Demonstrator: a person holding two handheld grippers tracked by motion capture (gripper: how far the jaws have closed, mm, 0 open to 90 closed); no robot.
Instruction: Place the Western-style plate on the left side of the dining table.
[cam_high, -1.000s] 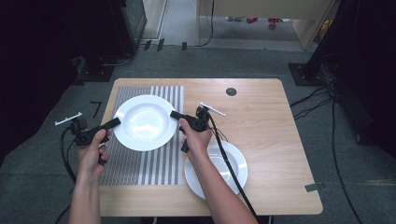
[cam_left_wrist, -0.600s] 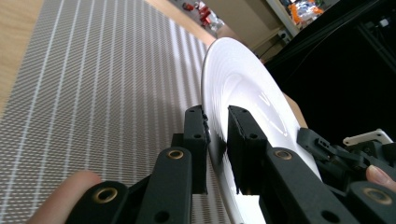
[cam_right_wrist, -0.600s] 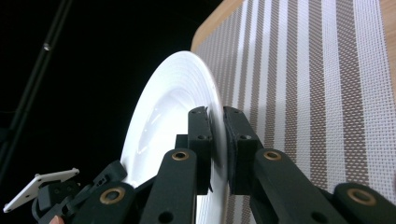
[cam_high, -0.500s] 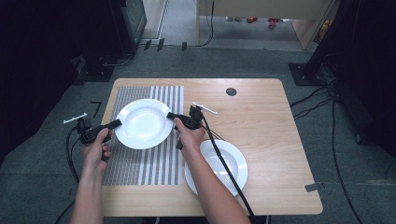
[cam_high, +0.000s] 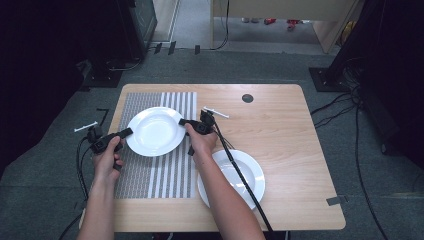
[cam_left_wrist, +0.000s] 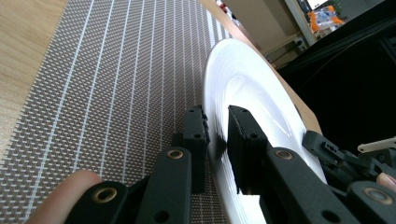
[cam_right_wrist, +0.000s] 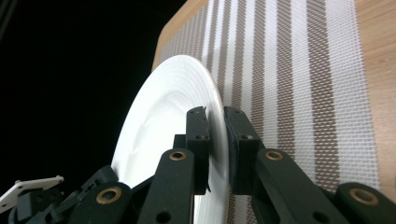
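left gripper (cam_high: 126, 133) and right gripper (cam_high: 183, 122) each clamp opposite rims of the round white ceramic plate (cam_high: 155, 131), poised left of centre above the striped woven placemat (cam_high: 165, 175).

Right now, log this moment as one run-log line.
left gripper: shut on round white plate | right gripper: shut on opposite rim | plate over striped woven placemat

The table (cam_high: 280, 150) is seen from above and from the person's side in the high view, facing forward and down, at some distance. Each gripper view is taken close up along its own two black jaws, low over the striped mat (cam_left_wrist: 107, 74). The white plate (cam_high: 155, 131) and mat are shared by all three views.
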